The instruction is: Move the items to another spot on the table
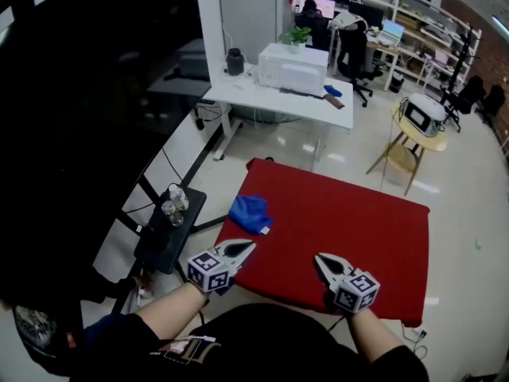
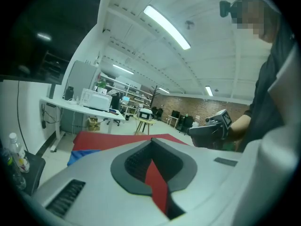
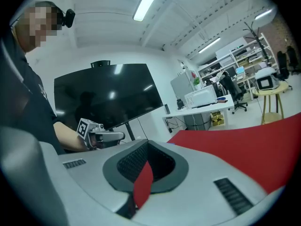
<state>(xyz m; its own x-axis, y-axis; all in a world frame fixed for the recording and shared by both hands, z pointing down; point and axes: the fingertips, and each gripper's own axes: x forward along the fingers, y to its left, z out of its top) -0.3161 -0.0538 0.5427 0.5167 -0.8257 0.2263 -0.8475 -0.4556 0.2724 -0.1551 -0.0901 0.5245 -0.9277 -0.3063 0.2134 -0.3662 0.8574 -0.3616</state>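
Left gripper (image 1: 250, 246) and right gripper (image 1: 320, 259) both closed, empty, above the red table's (image 1: 358, 221) near edge; blue cloth (image 1: 249, 212) far left.

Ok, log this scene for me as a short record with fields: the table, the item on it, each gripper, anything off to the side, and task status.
table: red table
item: blue cloth, crumpled, lying near the table's left edge
left gripper: jaws together, nothing held, over the near edge, short of the cloth
right gripper: jaws together, nothing held, over the near edge
side: clear bottles on a black stand left of the table
status: cloth not yet grasped
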